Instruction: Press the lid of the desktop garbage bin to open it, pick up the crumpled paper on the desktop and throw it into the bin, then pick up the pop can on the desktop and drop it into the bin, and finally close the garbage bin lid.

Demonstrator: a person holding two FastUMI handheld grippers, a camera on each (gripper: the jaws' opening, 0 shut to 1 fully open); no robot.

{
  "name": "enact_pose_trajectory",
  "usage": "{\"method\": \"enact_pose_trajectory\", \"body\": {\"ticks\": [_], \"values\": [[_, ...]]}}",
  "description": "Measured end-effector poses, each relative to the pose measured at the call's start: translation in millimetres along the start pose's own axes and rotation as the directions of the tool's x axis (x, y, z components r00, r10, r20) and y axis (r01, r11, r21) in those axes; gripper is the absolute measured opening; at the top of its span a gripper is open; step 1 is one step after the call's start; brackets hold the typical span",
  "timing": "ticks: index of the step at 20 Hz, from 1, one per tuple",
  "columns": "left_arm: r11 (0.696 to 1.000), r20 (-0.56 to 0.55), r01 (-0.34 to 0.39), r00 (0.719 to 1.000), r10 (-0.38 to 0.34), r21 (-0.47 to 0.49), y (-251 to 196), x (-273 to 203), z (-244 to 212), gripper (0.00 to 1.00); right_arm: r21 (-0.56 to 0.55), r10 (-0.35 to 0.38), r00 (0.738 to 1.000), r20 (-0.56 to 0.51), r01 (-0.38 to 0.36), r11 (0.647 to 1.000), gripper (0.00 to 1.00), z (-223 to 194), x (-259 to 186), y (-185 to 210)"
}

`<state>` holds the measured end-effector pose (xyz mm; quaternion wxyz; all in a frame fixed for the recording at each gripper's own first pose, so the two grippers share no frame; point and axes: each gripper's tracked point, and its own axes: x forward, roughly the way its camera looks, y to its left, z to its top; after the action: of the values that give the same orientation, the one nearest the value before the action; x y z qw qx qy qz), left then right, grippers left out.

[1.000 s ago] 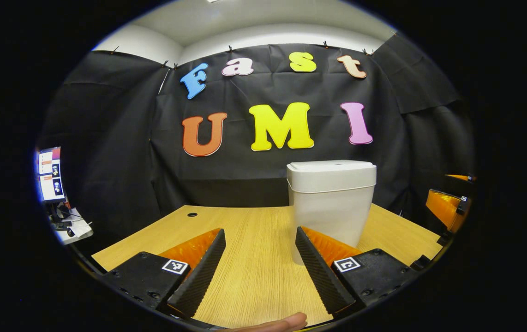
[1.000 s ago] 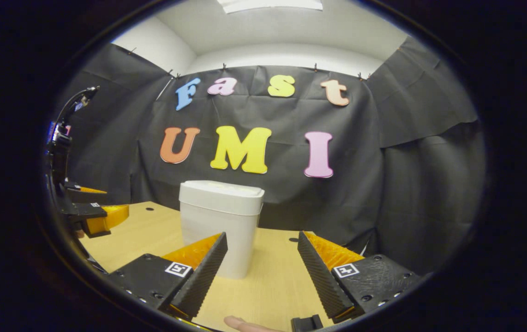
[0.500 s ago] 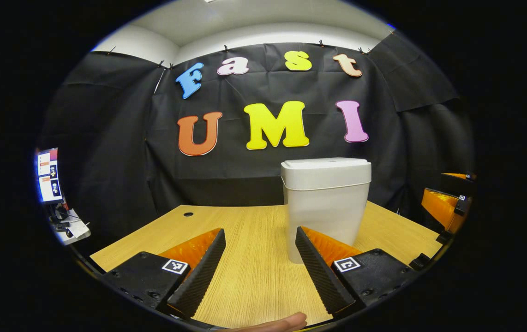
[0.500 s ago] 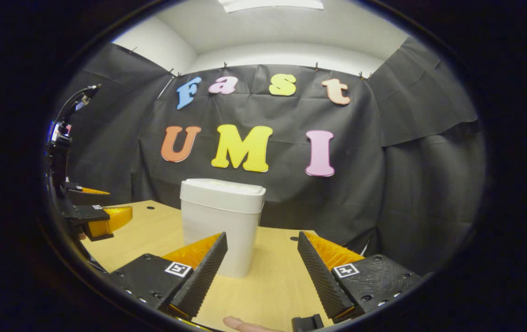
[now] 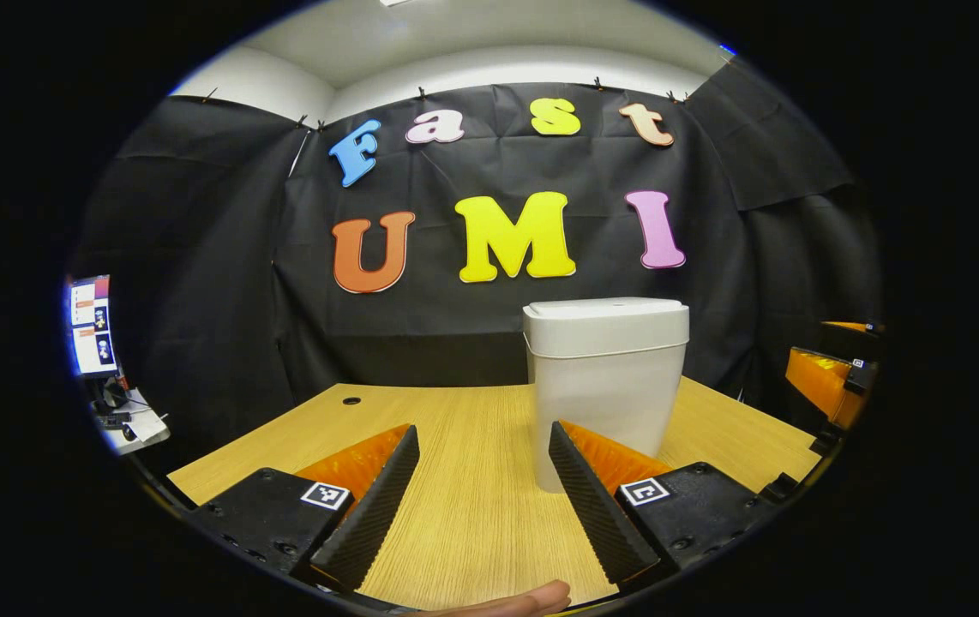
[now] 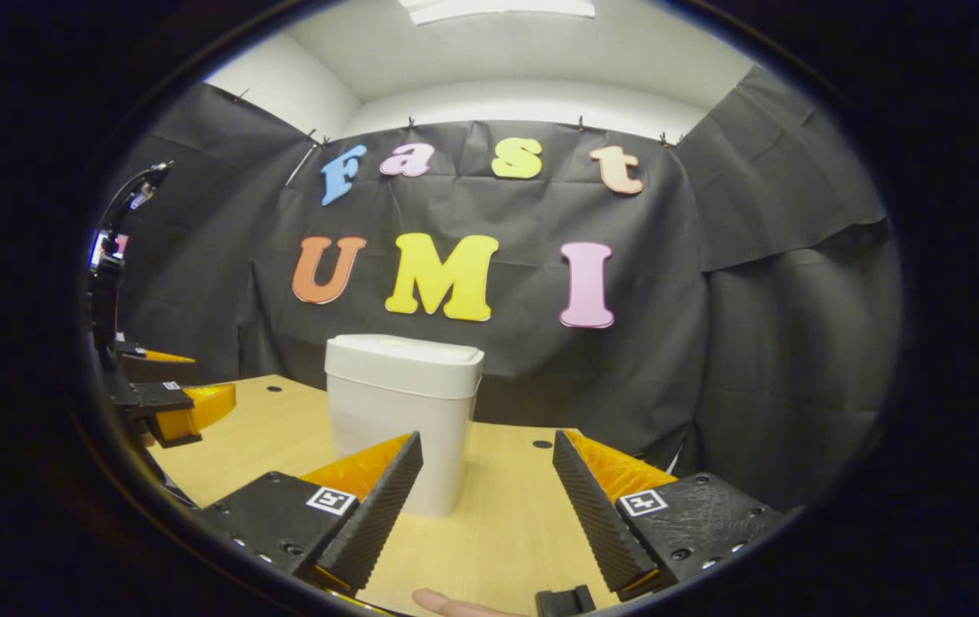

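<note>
A white garbage bin (image 5: 605, 386) stands upright on the wooden desktop (image 5: 464, 428) with its lid (image 5: 605, 321) down. In the left gripper view my left gripper (image 5: 477, 506) is open above the desk, the bin just beyond its right finger. The right gripper view has the same bin (image 6: 399, 420) behind the left finger of my right gripper (image 6: 485, 506), which is open with nothing between its fingers. The left gripper (image 6: 172, 407) also appears at that view's left edge, and the right gripper (image 5: 832, 386) at the right edge of the left gripper view.
A monitor (image 5: 93, 326) and small clutter sit on a side surface at far left. The desk has cable holes (image 5: 351, 400) (image 6: 543, 444). A fingertip (image 5: 524, 600) shows at the bottom edge. A dark stand (image 6: 112, 257) rises at the left.
Both views have shifted only slightly; the bin sits a touch further left in the right gripper view. Both grippers stay open.
</note>
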<state>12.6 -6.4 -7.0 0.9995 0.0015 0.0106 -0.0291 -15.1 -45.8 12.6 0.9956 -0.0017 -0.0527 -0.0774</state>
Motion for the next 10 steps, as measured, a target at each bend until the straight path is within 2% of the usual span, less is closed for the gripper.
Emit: {"method": "enact_pose_trajectory", "body": {"ticks": [4, 5, 6, 10], "values": [[1.0, 0.0, -0.002, 1.0, 0.002, 0.001, 1.9, -0.6, -0.4, 0.98, -0.01, -0.012, 1.0, -0.012, 0.011, 1.0, 0.98, -3.2, 1.4, -2.2], [1.0, 0.001, -0.003, 1.0, 0.003, -0.001, 2.6, 0.4, -0.7, 0.98, -0.009, -0.008, 1.0, -0.01, 0.008, 1.0, 0.95, -2.2, 1.3, -0.7], [1.0, -0.002, -0.003, 1.0, 0.003, -0.004, 1.9, 1.1, -1.3, 0.98, -0.01, -0.008, 1.0, -0.008, 0.008, 1.0, 0.98, -2.0, 0.7, -0.7], [1.0, -0.014, -0.001, 1.0, 0.0, -0.013, 3.2, 3.2, -4.6, 0.99, -0.018, -0.012, 1.0, -0.007, 0.012, 1.0, 0.95, -2.6, 0.7, 0.0]]}}
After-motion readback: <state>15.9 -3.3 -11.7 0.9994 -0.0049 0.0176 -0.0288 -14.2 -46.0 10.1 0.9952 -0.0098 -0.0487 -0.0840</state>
